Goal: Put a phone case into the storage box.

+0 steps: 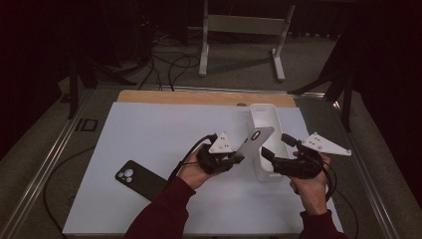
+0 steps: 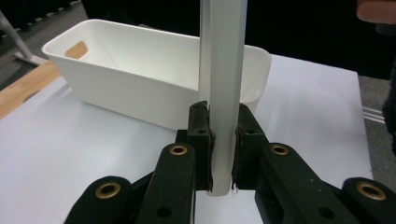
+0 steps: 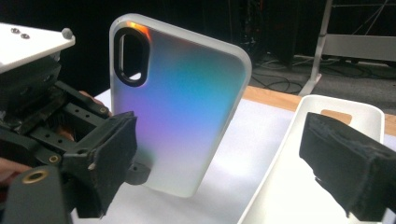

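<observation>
An iridescent phone case (image 1: 255,142) with a frosted white rim stands nearly upright above the table, its camera cutout at the top. My left gripper (image 1: 238,158) is shut on its lower end. In the left gripper view the case (image 2: 223,70) shows edge-on, and both pads of the gripper (image 2: 223,140) press on it. My right gripper (image 1: 277,146) is open just right of the case, over the white bin (image 1: 263,112). In the right gripper view its jaws stand wide apart (image 3: 229,163), with the case (image 3: 187,107) ahead between them and untouched.
A black phone (image 1: 139,179) lies face down on the white mat (image 1: 159,129) at the front left. The long white bin (image 2: 140,88) stands at the mat's right side, its rim (image 3: 345,105) near my right jaw. A wooden table edge runs along the back.
</observation>
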`<action>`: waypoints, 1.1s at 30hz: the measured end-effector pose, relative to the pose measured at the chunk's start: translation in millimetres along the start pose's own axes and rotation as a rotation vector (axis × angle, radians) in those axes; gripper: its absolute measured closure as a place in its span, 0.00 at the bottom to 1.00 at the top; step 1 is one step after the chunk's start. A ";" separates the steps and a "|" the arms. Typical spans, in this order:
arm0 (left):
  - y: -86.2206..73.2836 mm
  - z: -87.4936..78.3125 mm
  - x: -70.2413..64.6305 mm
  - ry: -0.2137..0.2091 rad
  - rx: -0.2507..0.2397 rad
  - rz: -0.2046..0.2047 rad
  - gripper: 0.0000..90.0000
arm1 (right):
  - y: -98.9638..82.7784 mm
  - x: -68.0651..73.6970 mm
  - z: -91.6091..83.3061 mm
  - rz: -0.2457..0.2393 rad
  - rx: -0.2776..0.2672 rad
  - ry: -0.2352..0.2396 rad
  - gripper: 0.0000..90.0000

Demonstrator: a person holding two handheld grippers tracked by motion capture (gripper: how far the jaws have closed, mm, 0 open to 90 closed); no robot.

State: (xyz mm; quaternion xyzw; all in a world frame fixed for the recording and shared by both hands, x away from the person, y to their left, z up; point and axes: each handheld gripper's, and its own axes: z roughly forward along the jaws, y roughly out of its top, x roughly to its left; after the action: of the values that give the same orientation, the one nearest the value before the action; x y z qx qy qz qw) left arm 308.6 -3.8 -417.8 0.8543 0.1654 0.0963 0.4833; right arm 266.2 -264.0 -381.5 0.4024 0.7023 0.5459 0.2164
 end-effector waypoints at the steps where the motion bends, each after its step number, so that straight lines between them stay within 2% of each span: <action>1: 0.2 0.0 -0.1 0.011 0.000 0.002 0.90 | 0.8 0.3 0.3 0.005 -0.003 -0.001 0.11; 4: 0.4 0.7 -0.3 0.035 0.002 -0.007 0.90 | 3.0 3.0 2.4 0.016 -0.012 -0.001 0.11; 9: -0.3 3.3 -1.6 0.044 0.005 -0.017 0.90 | 7.6 9.9 7.6 0.025 -0.033 0.010 0.11; 14: -0.4 5.5 -4.6 0.044 -0.002 -0.019 0.90 | 14.1 17.3 18.6 0.093 -0.044 0.011 0.12; 18: 1.0 4.4 -5.9 0.043 -0.022 -0.023 0.90 | 15.3 18.9 24.2 0.136 -0.054 -0.010 0.14; 22: 1.7 6.4 -8.1 0.035 -0.027 -0.030 0.90 | 14.0 20.3 28.4 0.156 -0.060 -0.011 0.14; 29: 1.3 10.9 -11.8 0.010 -0.024 -0.037 0.90 | 12.8 22.7 30.1 0.173 -0.075 -0.036 0.18; 33: 1.4 10.6 -12.2 0.006 -0.018 -0.033 0.89 | 11.7 23.4 29.1 0.163 -0.077 -0.040 0.18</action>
State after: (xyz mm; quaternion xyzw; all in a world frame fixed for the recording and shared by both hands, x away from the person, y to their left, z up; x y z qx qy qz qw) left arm 301.0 -17.5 -422.2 0.8468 0.1802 0.0924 0.4918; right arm 278.1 -227.0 -376.4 0.4605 0.6413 0.5801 0.2004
